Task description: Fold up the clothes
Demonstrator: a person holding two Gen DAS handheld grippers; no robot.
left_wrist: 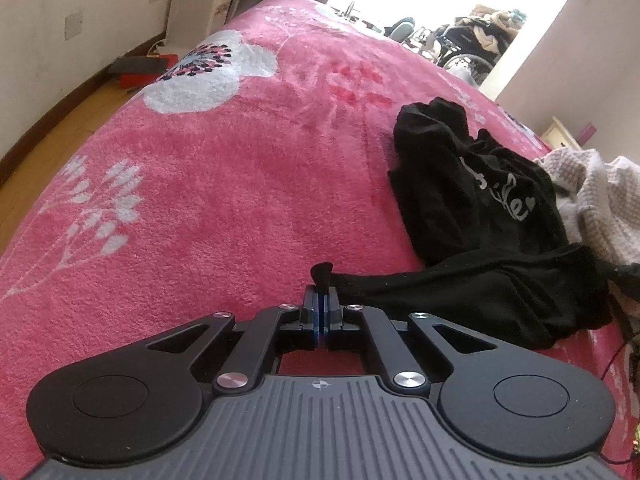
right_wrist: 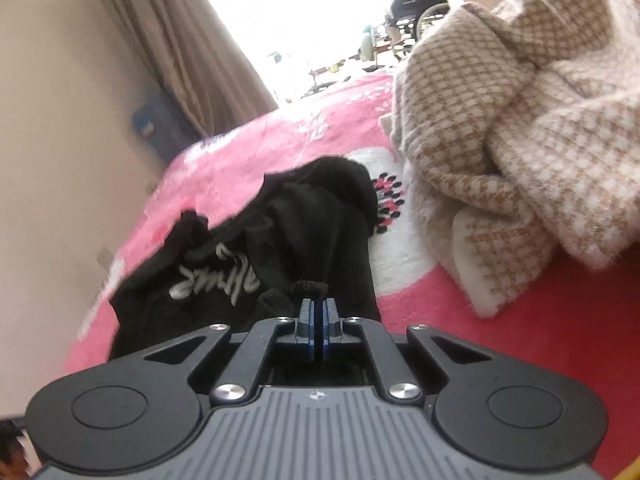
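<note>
A black garment (left_wrist: 472,184) with pale lettering lies crumpled on the pink blanket (left_wrist: 224,184), right of centre in the left wrist view. One black edge of it stretches left to my left gripper (left_wrist: 321,294), which is shut on that corner; a small tuft sticks up past the fingertips. In the right wrist view the same black garment (right_wrist: 280,248) lies just ahead, lettering upside down. My right gripper (right_wrist: 319,306) is shut on a bunched black fold of it, a bit of cloth poking out above the tips.
A beige-and-white houndstooth knit (right_wrist: 520,128) is heaped at the right, beside the black garment; its edge (left_wrist: 600,200) shows at the far right. Beyond the bed are a wooden floor (left_wrist: 60,120), a white cabinet (left_wrist: 196,12), a curtain (right_wrist: 180,48) and a wheelchair (left_wrist: 472,44).
</note>
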